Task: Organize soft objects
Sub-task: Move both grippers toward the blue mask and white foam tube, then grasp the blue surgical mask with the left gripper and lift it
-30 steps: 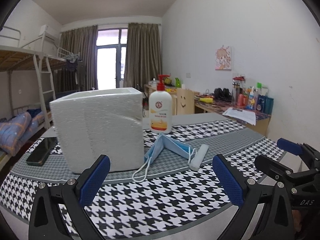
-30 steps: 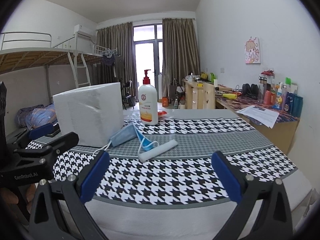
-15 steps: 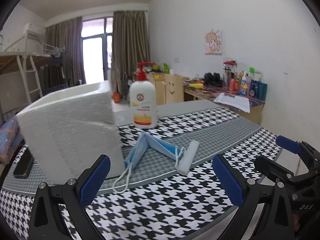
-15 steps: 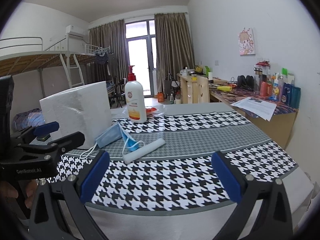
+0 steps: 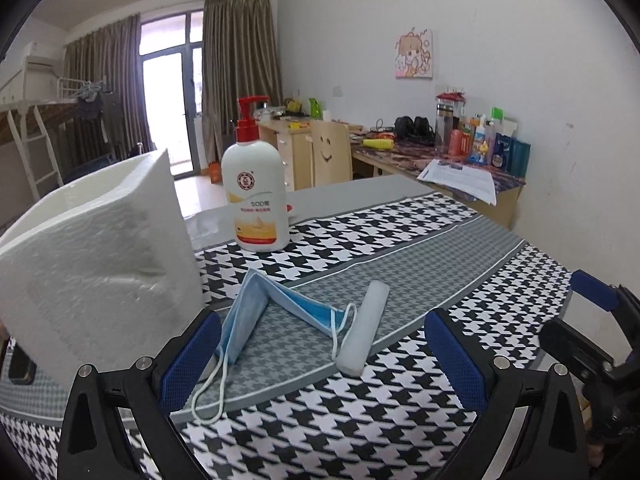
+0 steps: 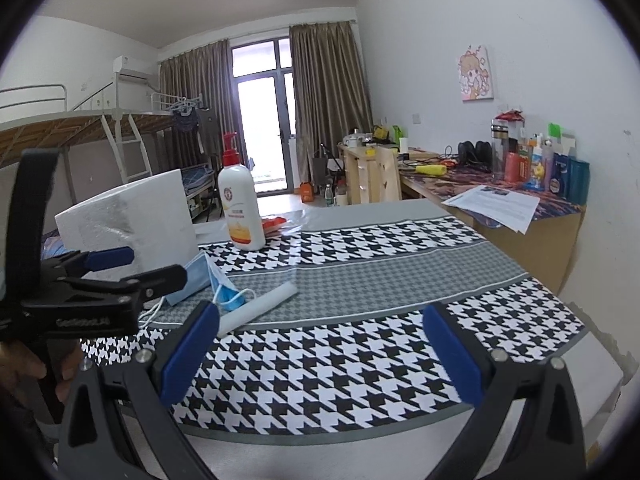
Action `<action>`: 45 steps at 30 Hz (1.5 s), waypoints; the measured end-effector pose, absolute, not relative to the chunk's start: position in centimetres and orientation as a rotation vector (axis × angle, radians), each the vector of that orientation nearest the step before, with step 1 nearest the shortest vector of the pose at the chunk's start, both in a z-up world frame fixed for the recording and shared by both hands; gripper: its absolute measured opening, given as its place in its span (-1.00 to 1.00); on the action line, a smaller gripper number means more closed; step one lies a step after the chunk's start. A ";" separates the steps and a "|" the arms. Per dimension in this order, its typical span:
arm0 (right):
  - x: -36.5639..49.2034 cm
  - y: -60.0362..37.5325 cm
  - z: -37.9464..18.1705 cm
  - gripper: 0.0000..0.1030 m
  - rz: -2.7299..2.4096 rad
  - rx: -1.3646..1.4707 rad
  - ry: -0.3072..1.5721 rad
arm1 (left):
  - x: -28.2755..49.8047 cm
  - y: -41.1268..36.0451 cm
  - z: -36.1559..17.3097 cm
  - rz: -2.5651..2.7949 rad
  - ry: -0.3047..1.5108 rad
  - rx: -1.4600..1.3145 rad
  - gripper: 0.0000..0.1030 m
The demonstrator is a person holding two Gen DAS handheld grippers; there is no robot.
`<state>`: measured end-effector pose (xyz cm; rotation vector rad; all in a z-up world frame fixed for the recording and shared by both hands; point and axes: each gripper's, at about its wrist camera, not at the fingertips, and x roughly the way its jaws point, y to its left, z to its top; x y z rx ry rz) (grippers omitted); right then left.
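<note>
Left wrist view: left hand-held gripper (image 5: 322, 354) spread wide, empty, above the counter (image 5: 460, 240); folded blue fabric face mask (image 5: 256, 308) lies just ahead between its fingers, touching a pale foam-like roll (image 5: 364, 328). Right hand-held gripper (image 6: 320, 352) also spread, empty. Mask looks light and floppy; likely best pinched at the folded body, not the ear loops.

The left gripper (image 5: 322, 364) closes in on the blue face mask (image 5: 260, 312) and swings rightward, so the white foam box (image 5: 96, 264) slides to the frame's left edge (the phone beside it is nearly gone from view). In the right wrist view, the left gripper (image 6: 120, 268) advances toward the mask (image 6: 196, 280).
</note>
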<state>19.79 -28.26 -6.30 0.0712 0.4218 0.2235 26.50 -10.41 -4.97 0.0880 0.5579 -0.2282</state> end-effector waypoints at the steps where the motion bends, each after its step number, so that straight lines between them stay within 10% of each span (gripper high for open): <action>1: 20.0 -28.4 -6.3 0.99 0.224 0.075 0.426 | 26.7 -10.5 -5.0 -0.228 0.561 0.093 0.97; 30: 23.1 -25.9 -7.0 0.99 0.315 0.048 0.510 | 33.4 -7.2 -8.8 -0.129 0.755 0.139 0.36; 45: 25.2 -22.6 -7.5 0.99 0.356 -0.011 0.610 | 33.8 -5.5 -10.1 -0.129 0.853 0.071 -0.78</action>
